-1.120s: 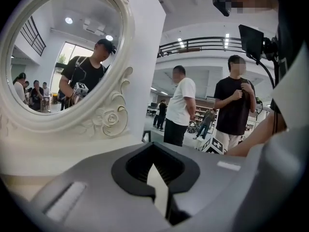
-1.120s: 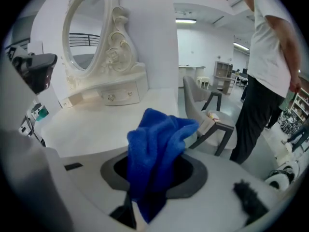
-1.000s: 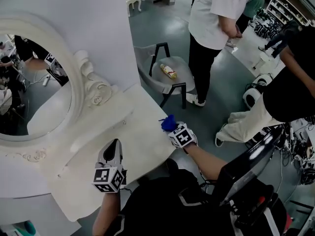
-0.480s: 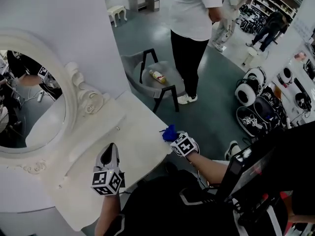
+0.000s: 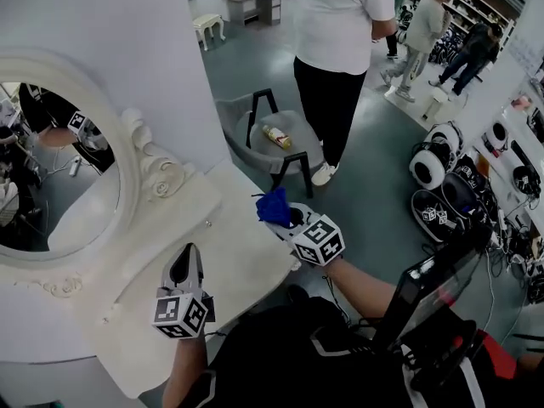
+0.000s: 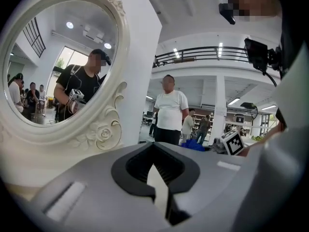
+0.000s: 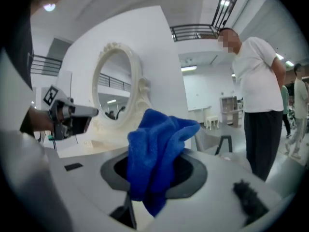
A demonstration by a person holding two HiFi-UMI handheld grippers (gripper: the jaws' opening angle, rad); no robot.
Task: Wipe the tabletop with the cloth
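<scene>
blue cloth [image 5: 274, 206] clamped in the right claw [image 5: 287, 218] by the edge of the tabletop [image 5: 242, 257], left claw [image 5: 189, 255] closed, empty.

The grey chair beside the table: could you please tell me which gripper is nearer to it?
Right. The right gripper, clamping the blue cloth, is at the edge of the tabletop nearest the chair; the left gripper is further back over the tabletop.
</scene>
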